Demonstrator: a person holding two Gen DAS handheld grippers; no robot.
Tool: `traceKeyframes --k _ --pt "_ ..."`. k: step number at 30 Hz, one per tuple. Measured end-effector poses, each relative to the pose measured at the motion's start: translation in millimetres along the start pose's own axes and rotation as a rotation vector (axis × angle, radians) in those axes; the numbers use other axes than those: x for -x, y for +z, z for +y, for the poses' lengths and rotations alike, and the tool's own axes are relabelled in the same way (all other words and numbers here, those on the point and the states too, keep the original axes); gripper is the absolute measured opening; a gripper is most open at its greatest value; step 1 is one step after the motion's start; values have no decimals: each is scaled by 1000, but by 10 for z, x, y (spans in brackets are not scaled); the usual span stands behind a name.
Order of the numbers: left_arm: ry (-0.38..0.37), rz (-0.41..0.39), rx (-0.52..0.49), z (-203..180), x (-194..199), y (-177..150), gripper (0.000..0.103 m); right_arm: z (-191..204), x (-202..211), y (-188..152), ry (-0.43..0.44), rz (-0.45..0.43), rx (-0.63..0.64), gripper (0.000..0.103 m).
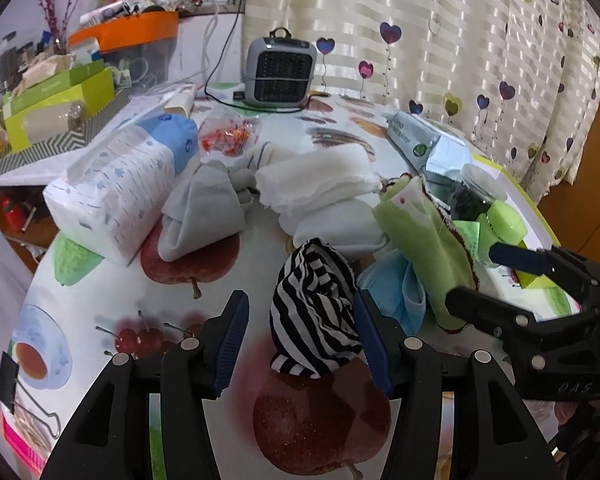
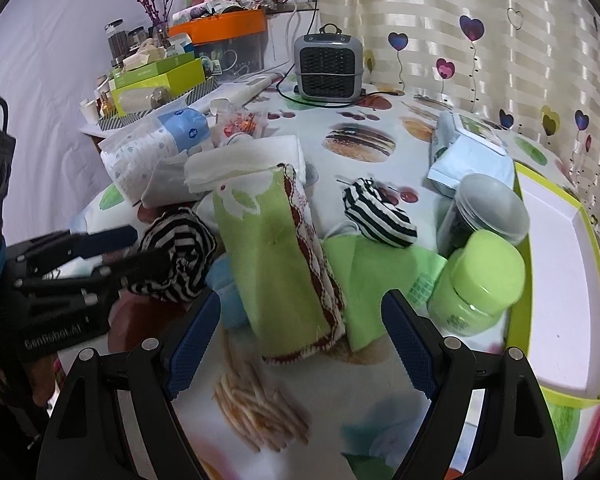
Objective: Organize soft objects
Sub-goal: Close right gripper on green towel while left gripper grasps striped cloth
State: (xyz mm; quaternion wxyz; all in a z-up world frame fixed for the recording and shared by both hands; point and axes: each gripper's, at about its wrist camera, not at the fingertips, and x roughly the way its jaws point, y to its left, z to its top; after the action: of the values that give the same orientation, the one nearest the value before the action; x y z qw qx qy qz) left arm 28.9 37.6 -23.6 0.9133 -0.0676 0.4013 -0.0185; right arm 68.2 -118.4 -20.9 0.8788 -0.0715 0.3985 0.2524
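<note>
Right under my left hand-held gripper point(image 1: 300, 344), jaws spread wide, a striped sock bundle point(image 1: 316, 312) is sitting between the pads, brushing the one at 3 o'clock, not pinched. I'm judging the sorting barely begun: white cloths point(image 1: 320, 188), a grey sock point(image 1: 204, 216) and the second striped sock point(image 2: 376, 216) are lying scattered over the bench point(image 1: 260, 248). My right hand-held gripper point(image 2: 300, 332) is hanging spread too, empty, the green towel point(image 2: 276, 264) at 12 o'clock.
</note>
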Motion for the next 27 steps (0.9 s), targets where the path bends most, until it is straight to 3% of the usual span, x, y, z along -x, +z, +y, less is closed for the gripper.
traceKeyframes --k 6,10,15,16,20,23,27 --pt "-21 33 6 18 -136 -12 54 -3 -137 73 26 7 7 78" --pt "-38 39 7 16 -184 -18 54 -2 -187 95 47 7 5 57" --pt "-49 43 -4 -15 -226 -23 53 15 -201 102 53 1 18 49" --pt "-49 44 -7 -21 -229 -26 51 18 -195 99 55 -2 19 46" --pt "-50 56 -16 -43 -254 -36 25 20 -173 98 61 -8 22 40" --pt "-40 44 -23 -43 -222 -45 16 20 -146 96 66 -15 23 36" --pt "-27 20 -21 -29 -145 -43 14 15 -92 95 69 -28 15 34"
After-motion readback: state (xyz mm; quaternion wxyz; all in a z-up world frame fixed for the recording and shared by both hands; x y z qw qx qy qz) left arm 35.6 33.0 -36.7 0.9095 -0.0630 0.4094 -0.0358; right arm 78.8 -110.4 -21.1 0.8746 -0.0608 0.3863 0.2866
